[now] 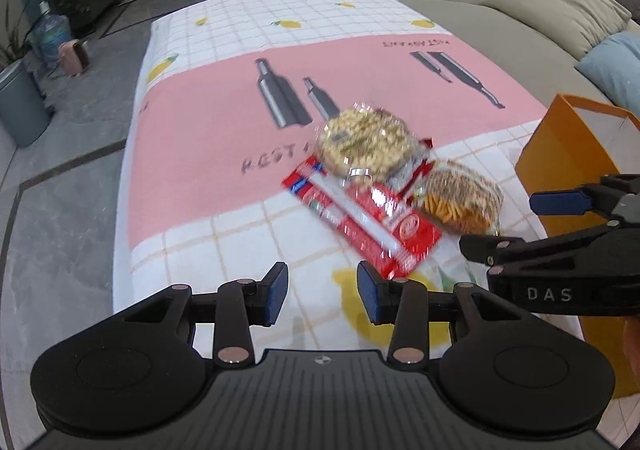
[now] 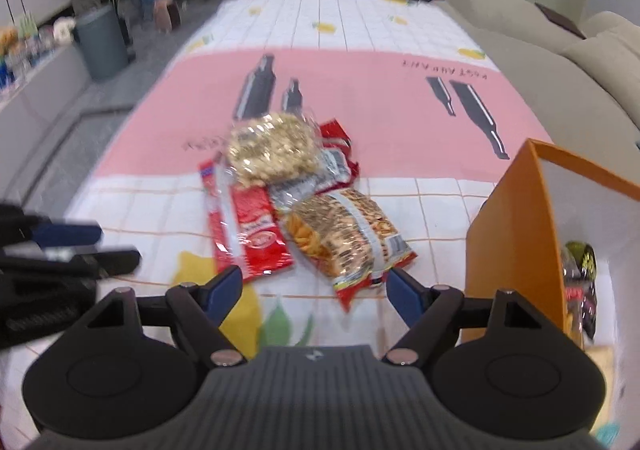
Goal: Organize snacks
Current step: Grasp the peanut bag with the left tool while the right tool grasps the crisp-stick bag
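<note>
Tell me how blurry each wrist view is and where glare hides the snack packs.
Left wrist view: snack pile smeared by motion blur, glare streaks on the red pack; the left gripper stays sharp. Right wrist view: softer overall, edges and left gripper smeared; glare on the clear peanut bag; fisheye bends the tablecloth.

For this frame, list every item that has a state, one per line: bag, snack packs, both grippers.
orange paper bag: upright, open at the top, a dark snack pack already inside
peanut pack: sealed, lying on top of the red packs
red snack pack: sealed, flat on the tablecloth
orange snack pack: sealed, lying beside the bag
left gripper: open, empty
right gripper: open, empty
</note>
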Available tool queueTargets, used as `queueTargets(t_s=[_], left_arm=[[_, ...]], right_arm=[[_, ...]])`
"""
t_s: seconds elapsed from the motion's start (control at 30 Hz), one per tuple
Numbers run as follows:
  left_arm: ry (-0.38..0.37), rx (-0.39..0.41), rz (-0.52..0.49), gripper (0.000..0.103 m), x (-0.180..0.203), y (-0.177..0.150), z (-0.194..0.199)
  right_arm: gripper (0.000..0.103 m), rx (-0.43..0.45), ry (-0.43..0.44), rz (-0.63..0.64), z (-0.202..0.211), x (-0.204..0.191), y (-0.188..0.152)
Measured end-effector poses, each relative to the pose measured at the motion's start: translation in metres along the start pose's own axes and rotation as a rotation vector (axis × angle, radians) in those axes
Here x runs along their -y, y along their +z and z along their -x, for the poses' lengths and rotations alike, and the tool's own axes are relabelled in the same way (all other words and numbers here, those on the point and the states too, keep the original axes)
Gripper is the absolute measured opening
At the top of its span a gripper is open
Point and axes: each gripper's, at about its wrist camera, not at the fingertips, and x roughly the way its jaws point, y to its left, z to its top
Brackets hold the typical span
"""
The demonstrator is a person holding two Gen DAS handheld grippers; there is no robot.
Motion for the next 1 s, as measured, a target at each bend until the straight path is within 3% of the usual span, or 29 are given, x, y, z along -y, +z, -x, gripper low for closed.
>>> queueTargets(t_s=[0.2, 0.43, 0.53, 0.63, 0.7, 0.83, 1.0], left_arm=[[-0.017, 0.016, -0.093, 0.048, 0.008, 0.017, -0.023], [-0.083, 0.052, -0.084, 0.048, 0.009, 0.029, -0.036], [-0.107, 0.077, -0.098, 0.056, 0.013, 0.036, -0.041], [-0.080, 0.100, -0.178, 0.060, 0.023, 0.041, -0.049], [-0.059, 0.123, -0.255, 0.059, 0.033, 0.043, -0.050], [-0.048, 0.163, -0.377, 0.061, 0.047, 0.045, -0.052], [-0.026, 0.129, -0.498, 0.061, 0.056, 0.048, -0.072]], right_arm=[[0.077, -0.024, 0.002, 0.047, -0.021, 0.014, 0.020], [0.079, -0.098, 0.033, 0.050, -0.051, 0.023, 0.034], [0.078, -0.117, 0.060, 0.038, -0.059, 0.025, 0.032], [0.076, -0.137, 0.062, 0.043, -0.067, 0.027, 0.031], [0.066, -0.139, 0.060, 0.031, -0.069, 0.030, 0.031], [0.058, -0.138, 0.064, 0.048, -0.068, 0.032, 0.031], [0.052, -0.137, 0.076, 0.057, -0.066, 0.037, 0.030]])
